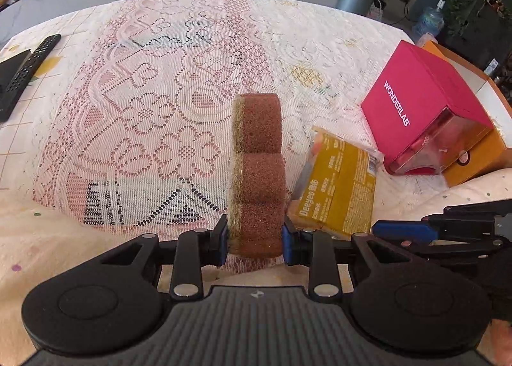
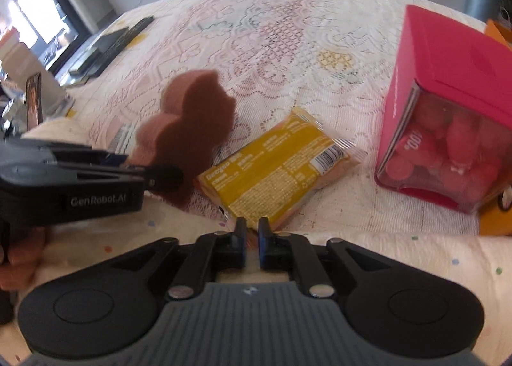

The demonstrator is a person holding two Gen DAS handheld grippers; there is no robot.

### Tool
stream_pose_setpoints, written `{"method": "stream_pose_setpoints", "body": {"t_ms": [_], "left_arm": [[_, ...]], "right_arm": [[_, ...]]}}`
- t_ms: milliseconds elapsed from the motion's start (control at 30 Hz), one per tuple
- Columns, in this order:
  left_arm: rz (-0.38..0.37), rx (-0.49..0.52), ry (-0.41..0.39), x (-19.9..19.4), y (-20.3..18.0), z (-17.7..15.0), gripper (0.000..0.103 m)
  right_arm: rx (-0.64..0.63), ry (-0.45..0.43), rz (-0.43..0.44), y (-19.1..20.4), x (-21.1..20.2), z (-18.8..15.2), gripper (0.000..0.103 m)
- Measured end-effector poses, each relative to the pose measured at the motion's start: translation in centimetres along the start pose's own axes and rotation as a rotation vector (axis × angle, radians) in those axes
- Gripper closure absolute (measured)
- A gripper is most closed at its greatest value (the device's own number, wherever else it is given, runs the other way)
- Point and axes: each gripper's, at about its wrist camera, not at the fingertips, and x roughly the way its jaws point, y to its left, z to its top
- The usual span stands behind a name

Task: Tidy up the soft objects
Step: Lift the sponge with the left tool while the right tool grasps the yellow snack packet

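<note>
Task in progress: left gripper [image 1: 255,238] clamps the brown sponge [image 1: 258,171] above the worktop [image 1: 160,110]; right gripper [image 2: 252,239], slightly parted and empty, faces the unplaced yellow packet [image 2: 275,174]

The left gripper [image 1: 255,239] points steeply down at the table, its two blue-padded fingers [image 1: 223,239] pressed against the sides of a brown sponge [image 1: 257,171] that stands up between them. The right gripper [image 2: 252,239] tilts down just as steeply beside it, its jaws a narrow gap apart with nothing clamped between the pads. From the right wrist view the left gripper sits off to the left, side on, with the sponge sticking out past its tips
</note>
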Motion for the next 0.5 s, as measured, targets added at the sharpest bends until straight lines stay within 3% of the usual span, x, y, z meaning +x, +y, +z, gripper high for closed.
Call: {"method": "stream_pose_setpoints", "body": {"t_ms": [33,200,500], "left_arm": [[-0.006,-0.013,0.000,0.1,0.2,0.0,0.068],[-0.016,-0.046,-0.014,0.3,0.6,0.1,0.068],[-0.006,-0.032,-0.030,0.7,0.2,0.3,0.068]], "right_arm": [[0.032,-0.014,0.006,-0.3,0.0,0.0,0.057],[0.221,-0.069,-0.012,-2.0,0.3,0.1,0.035],[0.331,-0.117,-0.055,-1.6,2.6,1.7,0.027]]}}
